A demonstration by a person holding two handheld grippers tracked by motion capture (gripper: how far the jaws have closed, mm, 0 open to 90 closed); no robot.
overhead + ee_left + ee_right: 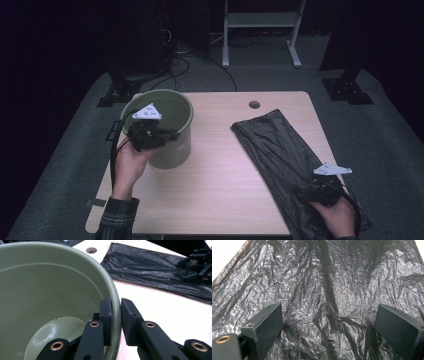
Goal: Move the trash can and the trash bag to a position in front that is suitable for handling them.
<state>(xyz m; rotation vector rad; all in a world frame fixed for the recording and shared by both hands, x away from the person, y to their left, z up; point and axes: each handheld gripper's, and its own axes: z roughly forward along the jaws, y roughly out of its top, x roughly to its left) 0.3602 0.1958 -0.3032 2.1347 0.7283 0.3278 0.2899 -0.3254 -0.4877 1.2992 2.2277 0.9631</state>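
The green bin [167, 131] stood at the table's [220, 190] left, unlined; the left gripper [116, 320] clamped its rim. The black bin bag [285, 160] lay flat at right under the right gripper's [328, 327] spread jaws, ungrasped. Lining remained outstanding.

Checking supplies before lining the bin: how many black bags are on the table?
1. The black bag lies flat on the table's right side, beside the green bin. None shows inside the bin, though its bottom isn't fully visible.
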